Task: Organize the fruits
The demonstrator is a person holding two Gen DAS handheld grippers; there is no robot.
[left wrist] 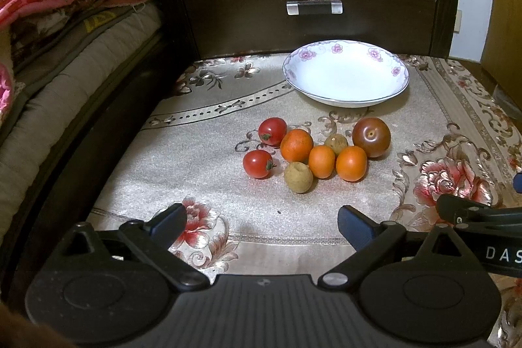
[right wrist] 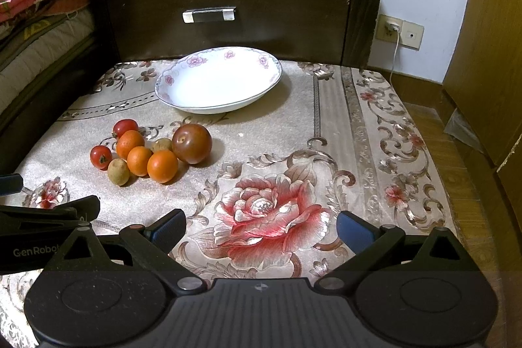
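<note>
The left tool (left wrist: 261,225) and the right tool (right wrist: 261,229) both gape wide and hold nothing, near the tabletop's (left wrist: 202,185) front edge. The fruits (left wrist: 321,160) lie clustered mid-tabletop, touching one another, with the empty plate (left wrist: 345,100) just behind toward the back edge. Nudging one round fruit could roll its neighbours off. Only the right wrist view shows the wall socket (right wrist: 399,31).
</note>
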